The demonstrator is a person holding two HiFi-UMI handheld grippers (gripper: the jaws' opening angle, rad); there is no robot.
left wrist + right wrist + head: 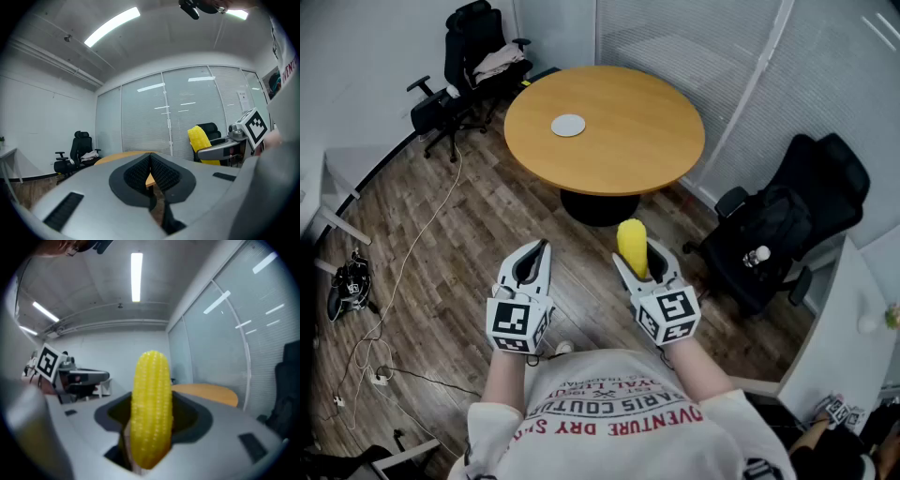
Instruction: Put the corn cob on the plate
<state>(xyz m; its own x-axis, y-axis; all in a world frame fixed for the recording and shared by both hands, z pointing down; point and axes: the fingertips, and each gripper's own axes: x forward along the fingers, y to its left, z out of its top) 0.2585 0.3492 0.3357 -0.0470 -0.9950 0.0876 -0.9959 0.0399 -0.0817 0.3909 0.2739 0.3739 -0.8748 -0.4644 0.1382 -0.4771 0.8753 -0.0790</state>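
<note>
A yellow corn cob (632,247) stands upright in my right gripper (637,255), whose jaws are shut on its lower part. In the right gripper view the corn cob (151,408) fills the middle, between the jaws of the right gripper (150,430). My left gripper (536,255) is held beside it, shut and with nothing in it; its pads (159,171) meet at the tip. Both are held in the air over the floor, well short of the round wooden table (628,141). A small white plate (568,125) lies on the table's left half.
A black office chair (473,56) with clothing on it stands at the far left of the table. Another black chair (787,234) with a bottle on it stands at the right. Cables (375,352) lie on the wood floor at the left. A white desk (848,328) is at the right edge.
</note>
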